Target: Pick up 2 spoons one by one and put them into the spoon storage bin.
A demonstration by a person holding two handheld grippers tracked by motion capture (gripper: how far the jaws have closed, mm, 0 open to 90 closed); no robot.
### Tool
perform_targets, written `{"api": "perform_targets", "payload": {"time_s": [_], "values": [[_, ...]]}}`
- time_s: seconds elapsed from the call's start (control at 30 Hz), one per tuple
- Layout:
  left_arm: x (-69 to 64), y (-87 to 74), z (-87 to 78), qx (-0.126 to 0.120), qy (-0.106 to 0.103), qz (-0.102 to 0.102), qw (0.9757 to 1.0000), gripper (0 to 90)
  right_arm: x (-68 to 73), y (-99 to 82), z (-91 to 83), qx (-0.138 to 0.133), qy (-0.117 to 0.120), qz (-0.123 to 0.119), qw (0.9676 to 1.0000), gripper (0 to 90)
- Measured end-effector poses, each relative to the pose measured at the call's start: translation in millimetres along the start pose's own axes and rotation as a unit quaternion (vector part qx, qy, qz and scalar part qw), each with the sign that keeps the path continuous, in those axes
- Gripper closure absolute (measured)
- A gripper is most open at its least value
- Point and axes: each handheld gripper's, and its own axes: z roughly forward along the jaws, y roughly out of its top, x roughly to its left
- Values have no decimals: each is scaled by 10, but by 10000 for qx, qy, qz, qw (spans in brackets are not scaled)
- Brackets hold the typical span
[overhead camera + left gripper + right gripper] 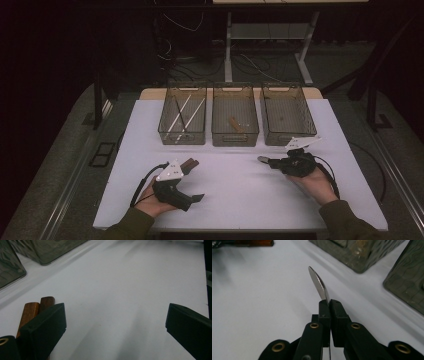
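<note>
My right gripper (329,305) is shut on a metal table knife (318,285); the rounded, serrated blade juts out past the jaw tips, just above the white table. From above, this gripper (274,161) points left at the right of the table, the knife tip (262,159) ahead of it. My left gripper (194,180) rests at the front left, open, with bare tabletop between its jaws (115,315). Two brown wooden handles (32,311) lie side by side just outside its left jaw, also seen from above (190,163).
Three clear bins stand in a row at the back of the table: the left one (182,137) holds pale chopsticks (185,112), the middle one (235,137) a brown wooden piece (235,124), the right one (287,137) looks nearly bare. Table edges fall off to dark floor.
</note>
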Motion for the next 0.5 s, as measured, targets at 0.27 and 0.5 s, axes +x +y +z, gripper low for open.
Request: {"api": "perform_targets", "payload": {"time_s": [0.27,0.5], "values": [[4,2,0,-4,-17,8,10000,19,-11,102,55,-285,-41,137,9995,877],[4,3,-1,-1,-18,9,10000,18,1,245,68,-556,-14,177,9983,877]]}}
